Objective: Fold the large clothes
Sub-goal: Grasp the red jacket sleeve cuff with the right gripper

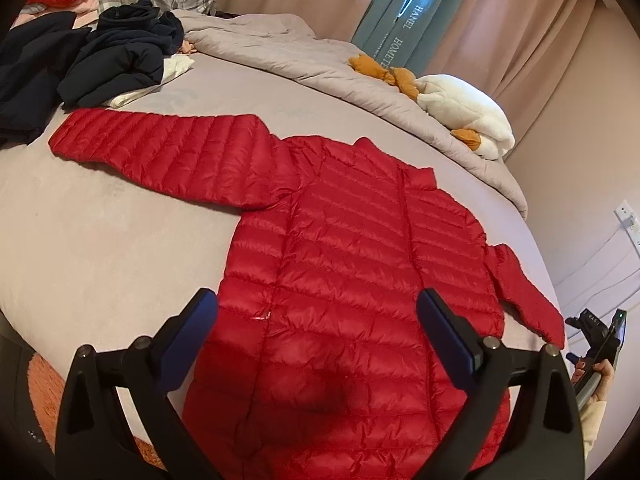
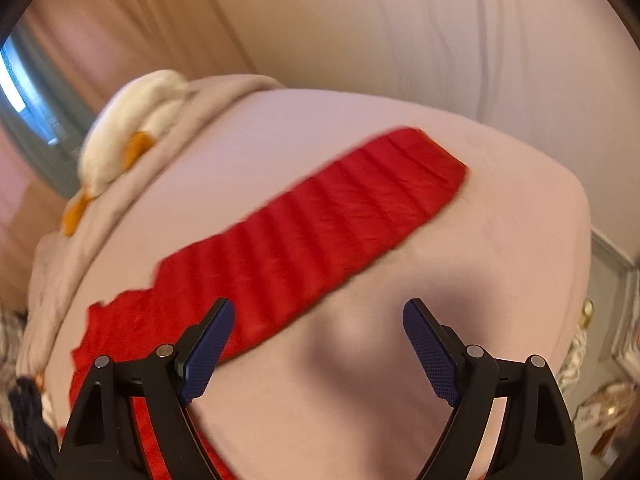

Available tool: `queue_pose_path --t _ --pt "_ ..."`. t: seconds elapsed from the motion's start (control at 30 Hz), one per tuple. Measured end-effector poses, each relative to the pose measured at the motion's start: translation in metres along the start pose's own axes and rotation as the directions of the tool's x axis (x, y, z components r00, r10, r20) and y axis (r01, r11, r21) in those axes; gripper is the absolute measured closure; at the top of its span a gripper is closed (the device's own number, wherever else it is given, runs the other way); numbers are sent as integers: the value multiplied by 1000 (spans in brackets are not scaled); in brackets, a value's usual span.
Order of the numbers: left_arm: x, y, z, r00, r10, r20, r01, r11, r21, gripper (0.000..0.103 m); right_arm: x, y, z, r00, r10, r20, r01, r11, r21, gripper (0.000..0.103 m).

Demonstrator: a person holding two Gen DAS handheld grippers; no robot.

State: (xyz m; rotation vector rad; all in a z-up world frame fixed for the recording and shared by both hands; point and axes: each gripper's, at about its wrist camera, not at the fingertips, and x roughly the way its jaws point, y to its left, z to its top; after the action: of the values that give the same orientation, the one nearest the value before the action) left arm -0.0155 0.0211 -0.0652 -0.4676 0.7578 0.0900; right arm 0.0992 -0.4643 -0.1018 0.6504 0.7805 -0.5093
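Lying flat: red quilted puffer jacket [image 1: 352,248] on the grey-sheeted bed [image 1: 100,248], sleeves spread left and right
Left gripper [image 1: 318,340]: fingers released, spread wide above the jacket's near hem, holding nothing
Right gripper [image 2: 318,344]: fingers released, wide apart over bare sheet just near the right sleeve [image 2: 320,236]
Far left: dark navy clothes pile [image 1: 100,64]
Far right: white plush toy [image 1: 460,112]

The red jacket [image 1: 352,240] is glossy, quilted puffer cloth, the bed sheet [image 1: 120,240] a matt, smooth fabric, the white plush toy [image 1: 460,112] fleecy, and the left hand-held gripper [image 1: 318,334] matt black plastic with textured blue pads [image 1: 192,332].
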Motion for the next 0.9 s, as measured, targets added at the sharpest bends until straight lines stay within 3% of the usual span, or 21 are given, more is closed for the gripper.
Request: queue_pose_path --t 0.13,0.33,0.43,0.53,0.67,0.77,0.9 --pt "9 6 -9 1000 -5 -21 5 1000 -24 5 22 -22 5 998 -53 -31 55 995 84 16" --pt "25 8 -20 998 -3 -68 0 999 -37 8 53 -34 2 994 37 -107 -16 982 186 21" --pt "29 11 -25 997 1 -83 -4 999 -39 9 55 -27 4 996 33 -88 -16 982 189 24" --pt "33 15 -27 995 11 -96 -16 999 -50 9 62 -21 11 995 59 -81 -44 982 183 36" --pt "31 23 -21 996 11 -85 -18 997 -75 9 71 -17 18 996 48 -74 -36 988 153 87" --pt "26 26 -15 998 17 -67 -22 997 -80 9 61 -11 20 996 81 -45 -74 987 141 96" --pt "17 30 -2 999 31 -39 -35 995 -90 9 37 -2 24 996 94 6 -94 990 106 97"
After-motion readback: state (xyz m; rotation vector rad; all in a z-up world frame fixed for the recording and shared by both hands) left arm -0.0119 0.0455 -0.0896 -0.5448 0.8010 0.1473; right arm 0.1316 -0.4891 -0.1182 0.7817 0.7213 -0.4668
